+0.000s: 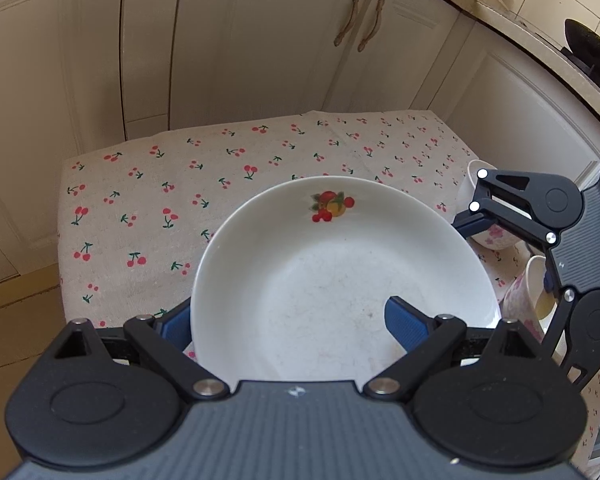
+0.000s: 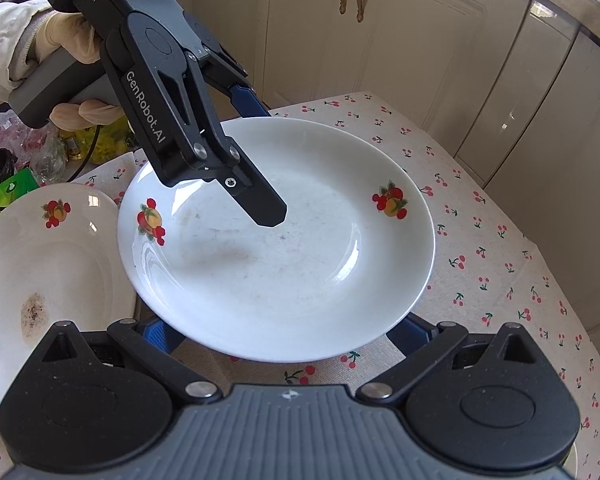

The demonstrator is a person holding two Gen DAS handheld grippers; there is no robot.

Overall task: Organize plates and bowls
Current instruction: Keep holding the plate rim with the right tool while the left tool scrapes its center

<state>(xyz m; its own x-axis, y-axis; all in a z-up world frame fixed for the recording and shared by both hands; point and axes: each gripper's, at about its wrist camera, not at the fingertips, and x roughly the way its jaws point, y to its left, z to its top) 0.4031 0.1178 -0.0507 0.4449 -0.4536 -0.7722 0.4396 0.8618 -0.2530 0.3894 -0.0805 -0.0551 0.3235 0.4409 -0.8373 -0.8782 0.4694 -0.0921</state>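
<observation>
**Holding plate in left claw – status check**

1. Left claw (image 1: pixel 288 316): pinching the rim of the white fruit-print plate (image 1: pixel 339 272). In the left wrist view, one blue pad (image 1: pixel 403 324) lies inside the plate and the other sits outside and under the rim. The right wrist view confirms this: one finger rests on the plate's inner face, the other is behind the far rim. Your gloved hand (image 2: pixel 72 40) grips the handle.

2. Right claw (image 2: pixel 284 334): spread wide, gripping nothing. Both blue pads show just below the near rim of the plate and are partly hidden by it. You cannot tell from either view whether they touch the plate's underside.

3. Plate position: over the middle of the tabletop (image 1: pixel 148 200), which is covered w/ a cherry-print cloth. The plate carries two fruit motifs on its rim and fine scuff marks in the well.

4. Second plate (image 2: pixel 40 260): same pattern, just beside the held plate on the left of the right wrist view. It has a brown stain (image 2: pixel 32 312) in its well. The held plate's rim overlaps its edge.

5. Two floral bowls (image 1: pixel 495 236): at the right side of the tabletop, seen past the right claw in the left wrist view.

6. Background: cream cabinet doors (image 1: pixel 260 40) behind the tabletop.
</observation>
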